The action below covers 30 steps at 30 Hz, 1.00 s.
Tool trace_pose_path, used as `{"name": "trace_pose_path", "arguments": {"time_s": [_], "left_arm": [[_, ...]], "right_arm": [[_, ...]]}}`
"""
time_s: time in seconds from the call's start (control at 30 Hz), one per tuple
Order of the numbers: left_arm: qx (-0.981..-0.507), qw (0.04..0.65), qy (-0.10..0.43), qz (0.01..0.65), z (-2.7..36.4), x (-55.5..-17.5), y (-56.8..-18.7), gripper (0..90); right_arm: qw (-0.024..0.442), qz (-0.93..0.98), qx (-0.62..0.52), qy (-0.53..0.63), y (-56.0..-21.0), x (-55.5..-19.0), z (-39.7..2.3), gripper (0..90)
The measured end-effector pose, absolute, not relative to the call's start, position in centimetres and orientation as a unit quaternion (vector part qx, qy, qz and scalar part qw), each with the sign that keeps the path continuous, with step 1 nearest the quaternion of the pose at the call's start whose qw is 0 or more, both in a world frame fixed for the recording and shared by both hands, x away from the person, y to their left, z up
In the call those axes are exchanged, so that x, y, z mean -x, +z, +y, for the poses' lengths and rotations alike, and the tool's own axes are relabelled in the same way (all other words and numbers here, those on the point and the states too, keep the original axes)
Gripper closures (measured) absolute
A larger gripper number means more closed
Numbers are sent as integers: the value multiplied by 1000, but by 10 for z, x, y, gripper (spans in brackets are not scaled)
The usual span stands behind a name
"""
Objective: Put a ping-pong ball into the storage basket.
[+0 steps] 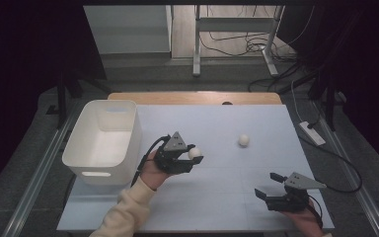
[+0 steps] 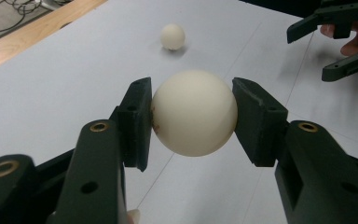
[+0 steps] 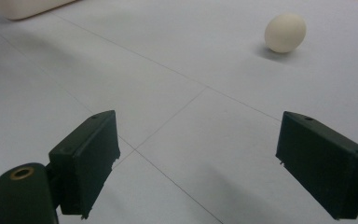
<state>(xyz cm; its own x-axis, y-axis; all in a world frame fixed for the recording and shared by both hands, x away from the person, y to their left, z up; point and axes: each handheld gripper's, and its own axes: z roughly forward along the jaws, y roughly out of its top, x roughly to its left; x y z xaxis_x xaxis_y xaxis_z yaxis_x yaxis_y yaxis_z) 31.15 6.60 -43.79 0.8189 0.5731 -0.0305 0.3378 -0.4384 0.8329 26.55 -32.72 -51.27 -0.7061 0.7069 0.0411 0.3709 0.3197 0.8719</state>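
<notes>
My left gripper point(image 1: 193, 156) point(image 2: 193, 114) is shut on a cream-white egg point(image 1: 194, 152) point(image 2: 194, 113), both pads pressing its sides, held just above the table right of the bin. A second egg point(image 1: 244, 140) point(image 2: 173, 36) point(image 3: 285, 32) lies on the white table top further back and to the right. My right gripper point(image 1: 268, 185) point(image 3: 198, 163) stands open near the table's front right, nothing between its jaws; it also appears in the left gripper view as the right gripper point(image 2: 321, 46) at the top right corner.
A white plastic bin point(image 1: 103, 140) stands at the table's left side, its corner also in the right gripper view as the bin point(image 3: 21, 7). A wooden strip point(image 1: 195, 97) runs along the table's far edge. Cables and a power strip point(image 1: 312, 133) lie on the floor at the right.
</notes>
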Motion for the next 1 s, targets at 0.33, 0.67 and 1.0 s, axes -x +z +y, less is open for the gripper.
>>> {"name": "trace_pose_path", "arguments": {"time_s": [0.33,0.67,1.0], "left_arm": [[-831,463,135,277,72,-312,-434,509],[-824,471,143,281,79,-311,-427,509],[-817,478,148,285,86,-310,-422,509]], "right_arm": [[178,793,-341,473,-513,-266,-328,131],[180,793,-340,472,-513,-265,-328,131],[180,793,-341,472,-513,-265,-328,131]]}}
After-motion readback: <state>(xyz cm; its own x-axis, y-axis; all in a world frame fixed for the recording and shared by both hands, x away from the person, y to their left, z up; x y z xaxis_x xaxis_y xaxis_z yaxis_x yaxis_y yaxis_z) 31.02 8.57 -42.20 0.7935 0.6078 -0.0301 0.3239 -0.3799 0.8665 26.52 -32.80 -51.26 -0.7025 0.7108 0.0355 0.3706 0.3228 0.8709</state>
